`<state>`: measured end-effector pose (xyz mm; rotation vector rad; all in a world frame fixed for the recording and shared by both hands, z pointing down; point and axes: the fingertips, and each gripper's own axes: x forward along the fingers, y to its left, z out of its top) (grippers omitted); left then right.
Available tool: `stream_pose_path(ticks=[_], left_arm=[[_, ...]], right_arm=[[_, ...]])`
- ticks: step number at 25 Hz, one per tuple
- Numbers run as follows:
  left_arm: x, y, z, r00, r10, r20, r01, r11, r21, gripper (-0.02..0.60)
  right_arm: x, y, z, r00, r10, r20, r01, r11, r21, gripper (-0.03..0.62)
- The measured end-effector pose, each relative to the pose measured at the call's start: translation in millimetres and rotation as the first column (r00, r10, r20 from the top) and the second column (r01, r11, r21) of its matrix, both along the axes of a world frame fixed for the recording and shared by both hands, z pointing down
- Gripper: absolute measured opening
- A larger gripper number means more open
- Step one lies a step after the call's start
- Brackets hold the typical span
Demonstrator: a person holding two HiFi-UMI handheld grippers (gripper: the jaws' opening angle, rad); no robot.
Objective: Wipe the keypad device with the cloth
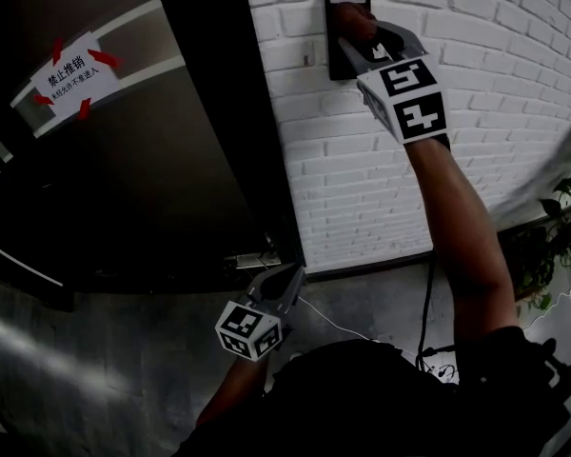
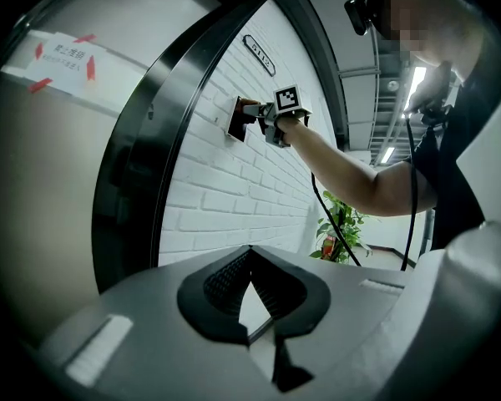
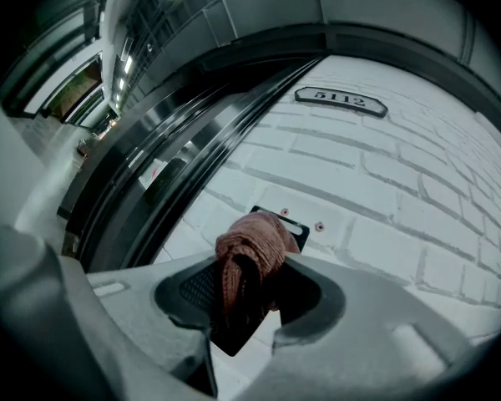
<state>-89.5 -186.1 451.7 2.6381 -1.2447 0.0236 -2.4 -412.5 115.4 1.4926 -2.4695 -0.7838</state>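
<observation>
Up at the brick wall (image 1: 514,84), the right gripper (image 1: 360,38) was raised on an outstretched arm, right at the black keypad (image 1: 334,50) mounted there. Its jaws were clamped on a bunched reddish cloth (image 3: 250,245), the wad sticking out past the tips. In the right gripper view the cloth sat over the keypad's upper half. It looked pressed onto the face, though the dim light made actual contact hard to confirm. Two small screws showed in the brick just above the keypad's top edge, and higher up was a number plate (image 3: 341,100) reading 5112.

Down low, the left gripper (image 1: 287,279) hung near the person's waist, well away from the keypad and pointing up towards the wall. Its jaws were pressed together at the tips, with nothing between them and only a sliver of white wall showing through behind the pads.

Left of the keypad stood a dark door (image 1: 124,179), carrying a white notice (image 1: 71,76) held on with red tape at its corners. A black cable (image 1: 426,303) trailed down beside the right arm. A leafy plant (image 1: 566,227) stood at the far right, by the foot of the wall.
</observation>
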Motion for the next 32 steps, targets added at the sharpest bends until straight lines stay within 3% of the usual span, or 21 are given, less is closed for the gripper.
stream_pose_path(ticks=[32], left_arm=[[3.5, 4.0, 0.6, 1.000, 0.010, 0.018, -0.010, 1.000, -0.011, 0.017]], right_arm=[[0.3, -0.3, 85.4, 1.000, 0.008, -0.027, -0.011, 0.996, -0.091, 0.140]])
